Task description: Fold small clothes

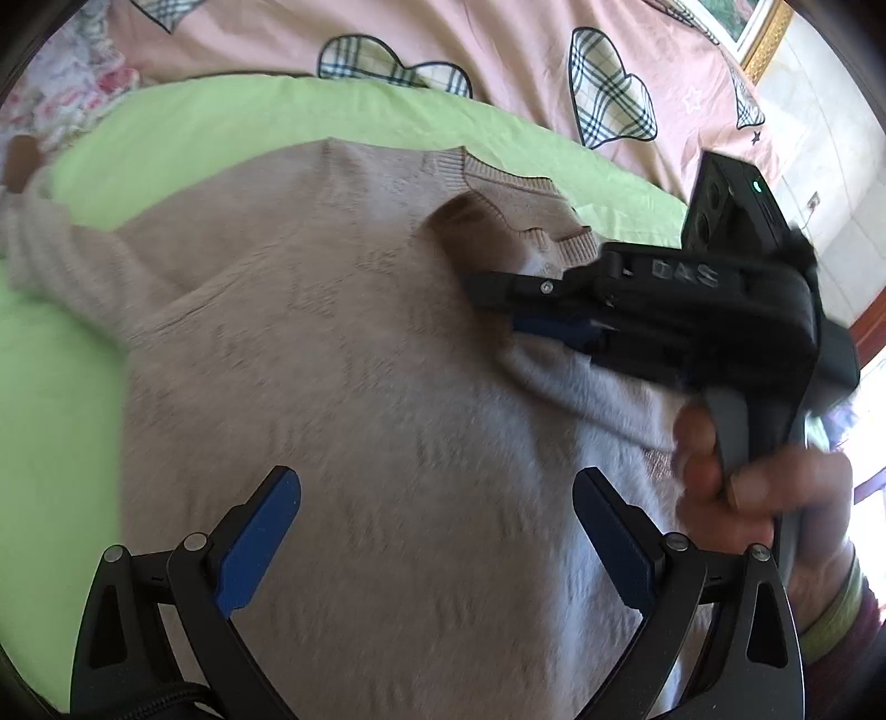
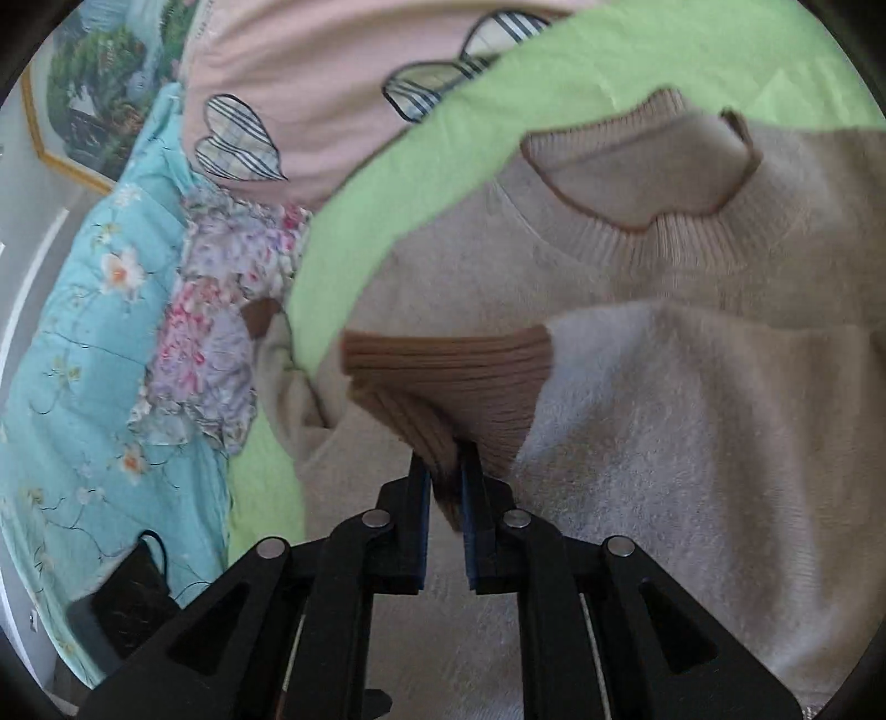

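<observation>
A beige knit sweater (image 1: 332,343) lies spread on a green sheet (image 1: 221,127), its ribbed collar (image 1: 515,188) at the far side. My left gripper (image 1: 437,531) is open and empty, hovering over the sweater's body. My right gripper (image 1: 498,299) reaches in from the right, shut on the brown ribbed sleeve cuff (image 1: 470,221) and holding the sleeve over the chest. In the right wrist view the right gripper (image 2: 446,487) is shut on the cuff (image 2: 448,382), with the sleeve (image 2: 692,415) folded across the sweater below the collar (image 2: 637,183).
A pink quilt with plaid hearts (image 1: 443,33) lies beyond the green sheet. A blue floral quilt (image 2: 99,343) and floral fabric (image 2: 216,332) lie at the left. The other sleeve (image 1: 50,243) stretches to the left. A framed picture (image 2: 94,83) hangs on the wall.
</observation>
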Demonstrator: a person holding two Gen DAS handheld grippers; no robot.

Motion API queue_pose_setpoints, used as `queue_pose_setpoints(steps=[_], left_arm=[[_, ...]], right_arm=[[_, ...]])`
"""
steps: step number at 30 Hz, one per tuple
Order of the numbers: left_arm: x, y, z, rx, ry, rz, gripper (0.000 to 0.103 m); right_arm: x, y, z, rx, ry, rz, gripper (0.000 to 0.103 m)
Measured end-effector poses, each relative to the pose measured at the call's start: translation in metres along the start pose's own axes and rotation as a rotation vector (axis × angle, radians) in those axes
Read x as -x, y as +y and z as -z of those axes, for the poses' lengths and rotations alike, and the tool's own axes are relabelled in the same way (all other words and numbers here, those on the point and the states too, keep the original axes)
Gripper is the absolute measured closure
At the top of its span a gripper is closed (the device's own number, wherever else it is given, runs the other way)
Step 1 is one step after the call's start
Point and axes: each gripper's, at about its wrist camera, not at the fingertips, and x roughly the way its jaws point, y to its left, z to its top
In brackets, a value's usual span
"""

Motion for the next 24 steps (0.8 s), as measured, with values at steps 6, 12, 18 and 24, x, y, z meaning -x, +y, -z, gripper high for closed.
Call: queue_pose_setpoints(steps=[6,12,18,24], left_arm=[[-0.044,0.0,-0.034,0.054,0.034,0.056,0.002],[-0.064,-0.002,-0.066,0.099,-0.032,0.105,0.011],[-0.046,-0.012,-0.07,0.043,-0.074,0.141,0.097],[0.01,0.035,-0.053,0.072,-0.214,0.124,0.096]], right_arm=[[0.042,-0.013,0.008,-0.028,-0.073,-0.018,0.056],[0.11,-0.016,0.035,-0.067,-0.225,0.015,0.054],[0.158,-0.038,0.061,-0.158,-0.334,0.08,0.053],[0.199,-0.069,0.069,-0.199,-0.419,0.217,0.053]])
